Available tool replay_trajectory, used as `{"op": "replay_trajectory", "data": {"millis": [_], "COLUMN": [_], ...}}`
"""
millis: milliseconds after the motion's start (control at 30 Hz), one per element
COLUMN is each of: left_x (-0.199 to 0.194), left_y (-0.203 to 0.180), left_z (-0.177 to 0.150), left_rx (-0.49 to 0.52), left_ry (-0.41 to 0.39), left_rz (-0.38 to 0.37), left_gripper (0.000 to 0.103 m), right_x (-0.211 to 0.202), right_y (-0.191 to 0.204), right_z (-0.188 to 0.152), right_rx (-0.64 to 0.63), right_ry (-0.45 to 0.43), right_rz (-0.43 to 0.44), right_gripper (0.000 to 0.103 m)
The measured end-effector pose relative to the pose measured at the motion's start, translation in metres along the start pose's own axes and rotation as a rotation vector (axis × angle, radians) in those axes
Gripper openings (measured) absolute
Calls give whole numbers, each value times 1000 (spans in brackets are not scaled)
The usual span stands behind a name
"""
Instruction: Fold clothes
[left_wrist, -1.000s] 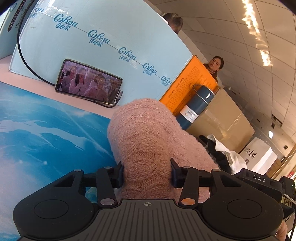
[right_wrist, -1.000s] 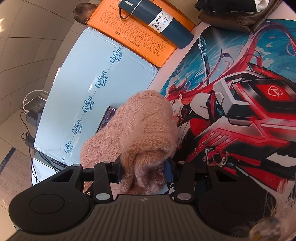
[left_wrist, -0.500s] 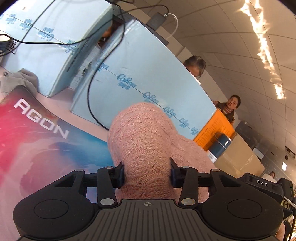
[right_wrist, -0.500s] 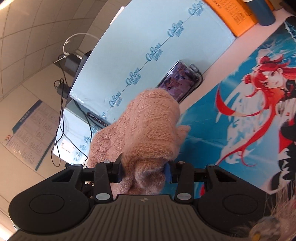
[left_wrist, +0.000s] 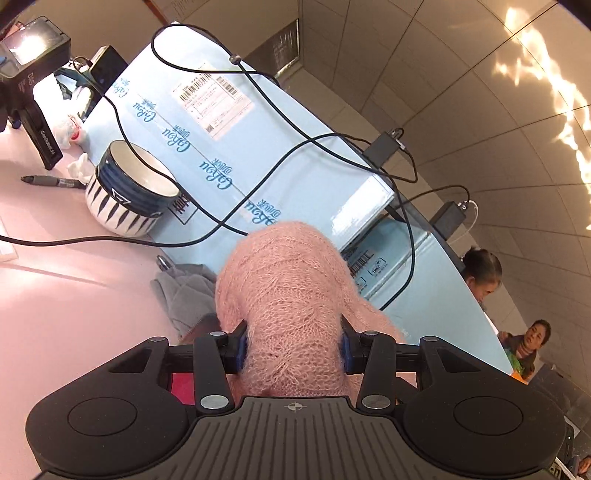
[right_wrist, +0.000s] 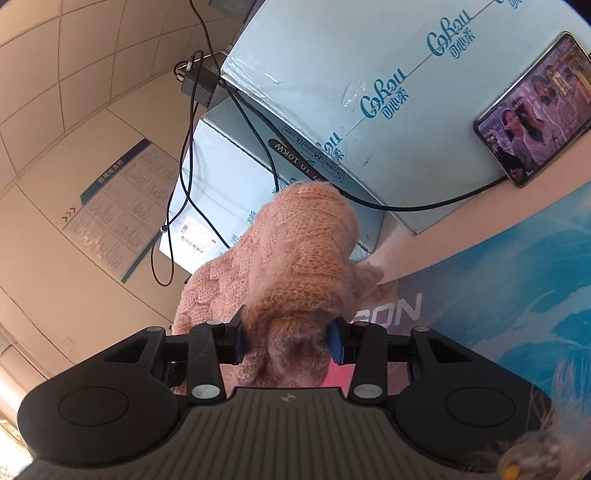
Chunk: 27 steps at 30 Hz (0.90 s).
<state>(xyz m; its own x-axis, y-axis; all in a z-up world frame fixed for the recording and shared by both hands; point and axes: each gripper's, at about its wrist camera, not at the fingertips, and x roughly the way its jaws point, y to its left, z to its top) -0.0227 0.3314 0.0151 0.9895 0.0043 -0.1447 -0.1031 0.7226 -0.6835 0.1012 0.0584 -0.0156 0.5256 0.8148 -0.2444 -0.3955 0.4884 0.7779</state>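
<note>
From the left, my left gripper (left_wrist: 291, 349) has its jaws pinching a bunch of the pink sweater (left_wrist: 284, 295), raised above the table (left_wrist: 55, 314) beside the pale blue box (left_wrist: 258, 147). A second ago the phone sat behind it; now the striped bowl (left_wrist: 129, 192) does. My right gripper (right_wrist: 288, 341) pinches the sweater too, swung toward that box. I judge we're carrying it leftward to lay out.

The pale blue cartons (left_wrist: 229, 155) carry the repeated brand "CoRou" with Chinese characters beside it, one carton's edge strip (right_wrist: 306, 158) in the right wrist view reads "10KW" beside "S", "M" and "L" boxes, the printed mat (right_wrist: 399, 308) shows white letters "GON", and the black device (left_wrist: 26, 92) reads "DAS".
</note>
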Motion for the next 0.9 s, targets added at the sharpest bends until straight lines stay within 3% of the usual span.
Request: {"op": "replay_trajectory", "data": {"millis": [133,233,267,300,367,400,467,567,667,733,867,900], "left_x": [16,27,30,33,38,41,43,35,27,21,-9,-14], "left_y": [10,16,17,17,18,19,20,22,23,24,6,-3], "left_z": [-6,-14,-16,-17,-20,-22,-25,-23,-21,-20,-18,-21], "left_rx": [23,42,43,51,77,93,113,95,77,65,84,103], "left_ry": [26,77,94,103,115,123,127,90,53,29,-151,-162], "left_rz": [57,102,128,154,205,240,293,281,268,260,262,269], "left_gripper": [43,62,77,83,84,89,95,97,98,98,102,103], "right_x": [30,49,57,63,69,71,74,76,64,48,10,1], "right_y": [-5,-20,-26,-31,-36,-37,-37,-35,-35,-35,-25,-23], "right_z": [5,8,9,9,8,7,5,3,2,1,-18,-22], "right_rx": [-44,-71,-79,-87,-126,-144,-180,-234,-229,-192,-310,-340], "right_ry": [-3,3,11,15,14,9,3,-2,-4,2,-38,-48], "right_rz": [-71,-186,-245,-290,-341,-363,-386,-407,-404,-394,-371,-365], "right_gripper": [39,39,39,39,45,54,59,64,76,91,103,103]}}
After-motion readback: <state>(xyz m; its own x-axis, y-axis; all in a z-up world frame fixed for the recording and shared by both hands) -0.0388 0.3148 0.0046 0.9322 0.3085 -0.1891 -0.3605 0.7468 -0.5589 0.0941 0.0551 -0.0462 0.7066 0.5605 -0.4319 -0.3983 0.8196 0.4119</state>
